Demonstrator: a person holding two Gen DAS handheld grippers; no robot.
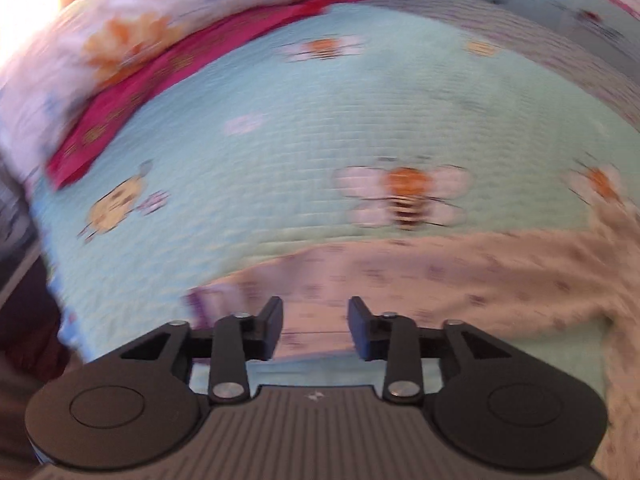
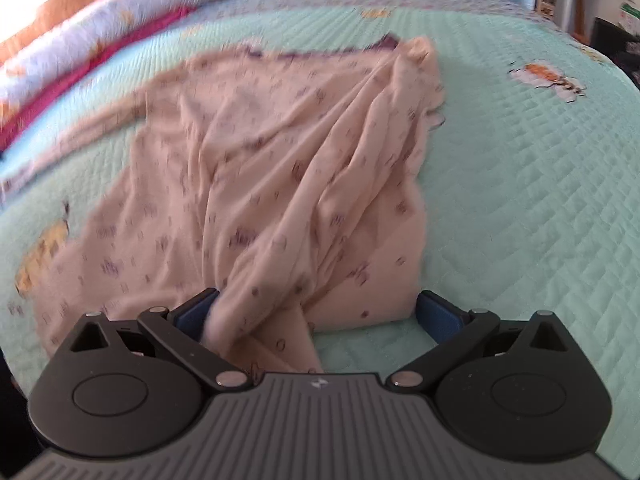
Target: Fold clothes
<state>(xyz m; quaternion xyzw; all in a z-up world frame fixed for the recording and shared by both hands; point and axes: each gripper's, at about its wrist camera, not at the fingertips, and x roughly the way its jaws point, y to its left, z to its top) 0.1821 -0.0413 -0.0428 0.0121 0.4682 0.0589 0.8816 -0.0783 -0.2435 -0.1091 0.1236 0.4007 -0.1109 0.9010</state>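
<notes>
A pale pink garment (image 2: pixel 280 160) with small dark print lies rumpled on the mint quilted bedspread (image 2: pixel 520 200). Long creases run through its middle and a purple trim shows at its far edge. My right gripper (image 2: pixel 318 304) stands wide open over its near edge, with a bunched fold resting against the left pad (image 2: pixel 196 312). The right pad is clear of the cloth. In the blurred left wrist view, my left gripper (image 1: pixel 315 328) hovers open above the same garment (image 1: pixel 460 280), nothing between its fingers.
The bedspread (image 1: pixel 320 120) carries bee and butterfly prints. A floral white duvet roll (image 1: pixel 100 40) and a magenta cloth (image 1: pixel 160 80) run along its far left side. Furniture and clutter (image 2: pixel 600 0) stand beyond the bed at the back right.
</notes>
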